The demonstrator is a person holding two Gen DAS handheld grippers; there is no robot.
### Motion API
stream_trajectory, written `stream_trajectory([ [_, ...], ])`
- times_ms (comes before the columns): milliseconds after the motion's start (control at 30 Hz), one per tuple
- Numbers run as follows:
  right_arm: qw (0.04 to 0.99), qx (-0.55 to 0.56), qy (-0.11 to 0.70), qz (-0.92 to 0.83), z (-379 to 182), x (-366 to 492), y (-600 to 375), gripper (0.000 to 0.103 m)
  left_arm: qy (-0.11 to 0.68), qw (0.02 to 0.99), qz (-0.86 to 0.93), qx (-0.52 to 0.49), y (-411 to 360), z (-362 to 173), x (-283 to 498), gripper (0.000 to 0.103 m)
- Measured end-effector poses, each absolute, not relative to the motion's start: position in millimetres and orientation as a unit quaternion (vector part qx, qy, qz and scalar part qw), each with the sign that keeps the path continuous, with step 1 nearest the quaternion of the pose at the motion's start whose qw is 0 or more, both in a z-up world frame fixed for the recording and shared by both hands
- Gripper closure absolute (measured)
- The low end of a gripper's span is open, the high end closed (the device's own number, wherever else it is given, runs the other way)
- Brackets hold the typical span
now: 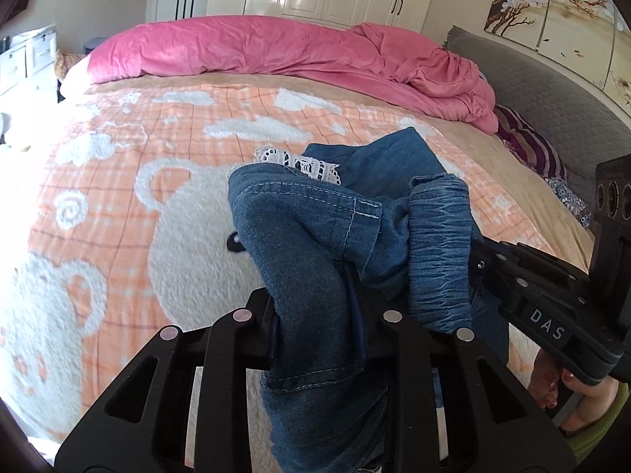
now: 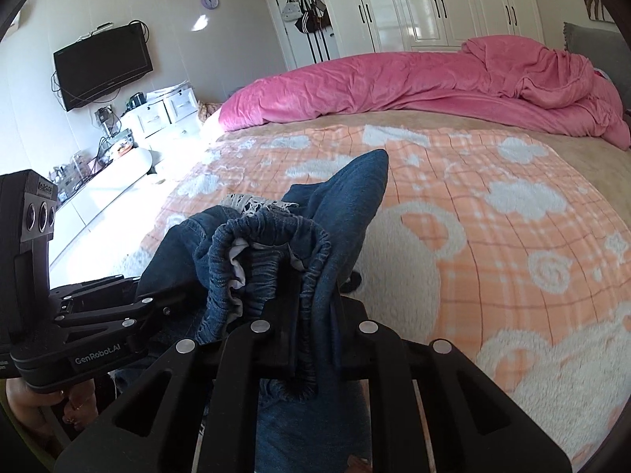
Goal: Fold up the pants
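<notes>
Blue denim pants (image 1: 315, 244) with white lace trim (image 1: 299, 165) are bunched up and held in the air above the bed. My left gripper (image 1: 315, 315) is shut on a fold of the denim. My right gripper (image 2: 311, 315) is shut on the gathered elastic waistband (image 2: 272, 252). The two grippers are side by side, close together: the right gripper shows at the right of the left wrist view (image 1: 485, 260), and the left gripper shows at the left of the right wrist view (image 2: 150, 299). The rest of the pants hangs down below, out of sight.
The bed has an orange and white bear-pattern blanket (image 1: 157, 181). A pink duvet (image 1: 276, 47) is heaped along the far side. A grey headboard (image 1: 552, 98) and striped pillow (image 1: 532, 149) lie to the right. White wardrobes (image 2: 434, 4), a TV (image 2: 102, 63) and white drawers (image 2: 165, 114) stand beyond.
</notes>
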State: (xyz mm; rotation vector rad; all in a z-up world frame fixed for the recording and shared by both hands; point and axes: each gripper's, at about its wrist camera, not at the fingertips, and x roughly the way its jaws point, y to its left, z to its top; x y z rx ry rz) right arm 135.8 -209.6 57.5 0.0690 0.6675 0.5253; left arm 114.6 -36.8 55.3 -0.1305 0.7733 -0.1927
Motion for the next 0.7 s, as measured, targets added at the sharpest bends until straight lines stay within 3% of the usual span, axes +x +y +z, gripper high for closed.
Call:
stream_trajectory([
  [700, 0.909, 0.026, 0.334, 0.248, 51, 216, -188, 0.092, 0.377, 0.923, -0.064, -0.042, -21, 49, 196, 0.083],
])
